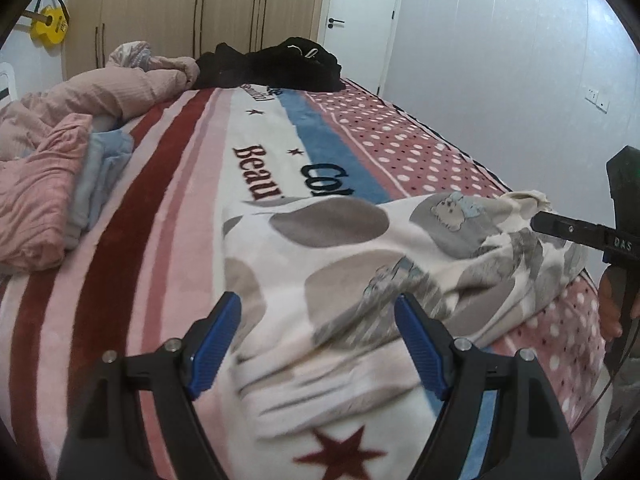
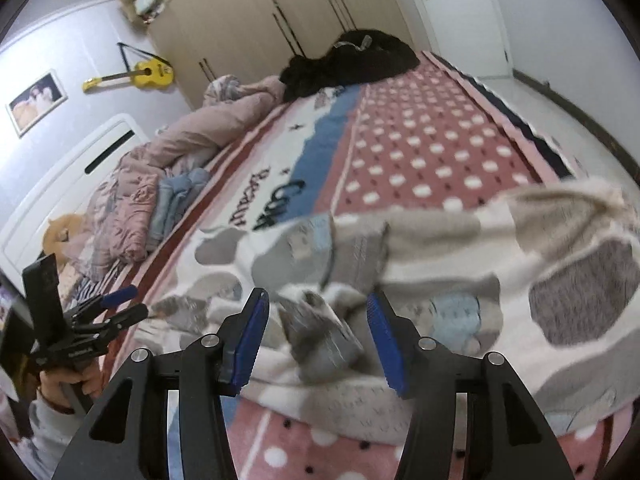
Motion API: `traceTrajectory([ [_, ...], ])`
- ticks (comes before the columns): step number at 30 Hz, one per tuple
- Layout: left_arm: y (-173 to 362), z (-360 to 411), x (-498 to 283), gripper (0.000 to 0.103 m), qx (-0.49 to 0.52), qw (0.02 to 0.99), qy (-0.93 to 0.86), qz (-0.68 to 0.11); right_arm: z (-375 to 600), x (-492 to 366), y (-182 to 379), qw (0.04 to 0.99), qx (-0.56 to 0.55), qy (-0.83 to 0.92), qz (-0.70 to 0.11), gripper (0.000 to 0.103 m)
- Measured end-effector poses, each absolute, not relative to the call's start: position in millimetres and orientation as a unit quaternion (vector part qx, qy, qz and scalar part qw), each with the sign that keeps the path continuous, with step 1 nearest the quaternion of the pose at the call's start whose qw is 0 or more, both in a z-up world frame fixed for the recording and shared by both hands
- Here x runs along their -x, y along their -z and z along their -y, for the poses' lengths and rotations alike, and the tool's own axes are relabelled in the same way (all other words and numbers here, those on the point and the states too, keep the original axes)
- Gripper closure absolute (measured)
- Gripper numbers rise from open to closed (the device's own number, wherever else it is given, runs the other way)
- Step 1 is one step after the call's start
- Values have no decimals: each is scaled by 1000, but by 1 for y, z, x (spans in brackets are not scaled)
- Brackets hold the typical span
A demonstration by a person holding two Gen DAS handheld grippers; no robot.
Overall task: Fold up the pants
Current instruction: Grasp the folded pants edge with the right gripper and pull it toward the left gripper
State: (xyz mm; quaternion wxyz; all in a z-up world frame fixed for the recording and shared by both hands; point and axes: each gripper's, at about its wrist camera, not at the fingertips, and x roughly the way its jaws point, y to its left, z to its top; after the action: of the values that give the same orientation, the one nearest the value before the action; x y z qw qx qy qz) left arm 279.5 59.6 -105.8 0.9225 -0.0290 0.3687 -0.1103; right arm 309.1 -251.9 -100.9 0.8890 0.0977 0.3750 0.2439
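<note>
The pants (image 1: 360,256) are white fleece with grey blotches and small bear prints, and they lie rumpled across the near end of the bed. My left gripper (image 1: 318,344) hovers just over their near edge, jaws wide and nothing between the blue pads. In the right wrist view the pants (image 2: 440,256) look blurred, with one end raised at the right. My right gripper (image 2: 318,328) stands partly open around a bunched grey fold (image 2: 320,336), and the pads do not press on it. The left gripper (image 2: 128,304) shows at the far left in a person's hand.
A striped and dotted blanket (image 1: 224,184) covers the bed. Folded pink and blue clothes (image 1: 72,200) are stacked at the left beside a pink duvet (image 1: 100,92). A black garment heap (image 1: 272,68) lies at the far end. The bed's edge and the floor (image 2: 560,112) run along the right.
</note>
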Motion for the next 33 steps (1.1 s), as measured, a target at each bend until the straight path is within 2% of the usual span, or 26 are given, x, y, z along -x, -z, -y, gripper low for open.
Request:
traceTrajectory([
  [3,108,-53,-293,30,29,920,129,-368,232,-315,94,887,-75,-274,-363,55],
  [4,111,-51,-299,36,28,918,135,-373,223,-318,94,885,-66,-285,-363,55],
  [5,113,-49,-302,49,29,915,140,-378,217,-319,95,882,-60,-291,-365,56],
  [6,117,-48,-307,56,33,909,150,-388,210,-322,98,879,-52,-295,-371,56],
  [7,121,-47,-310,69,39,902,161,-399,203,-326,103,874,-43,-298,-381,59],
  [8,125,-46,-312,75,46,895,173,-408,198,-329,108,869,-35,-302,-391,62],
  [10,131,-43,-308,79,52,884,198,-421,194,-332,118,859,-21,-306,-410,81],
  [11,133,-42,-305,82,53,880,208,-424,194,-332,122,854,-16,-307,-420,83],
  [18,137,-39,-275,82,47,862,253,-438,213,-308,137,838,6,-313,-446,85],
  [20,135,-37,-269,78,33,862,254,-438,218,-302,141,834,12,-310,-456,88],
  [26,131,-39,-264,68,21,863,258,-435,221,-288,132,838,25,-306,-450,87],
  [29,134,-38,-263,67,16,863,255,-436,217,-285,115,854,38,-300,-423,79],
  [31,135,-36,-263,66,15,863,253,-436,211,-285,104,867,59,-292,-398,60],
  [33,136,-35,-263,63,15,864,253,-434,204,-288,99,869,75,-295,-391,53],
])
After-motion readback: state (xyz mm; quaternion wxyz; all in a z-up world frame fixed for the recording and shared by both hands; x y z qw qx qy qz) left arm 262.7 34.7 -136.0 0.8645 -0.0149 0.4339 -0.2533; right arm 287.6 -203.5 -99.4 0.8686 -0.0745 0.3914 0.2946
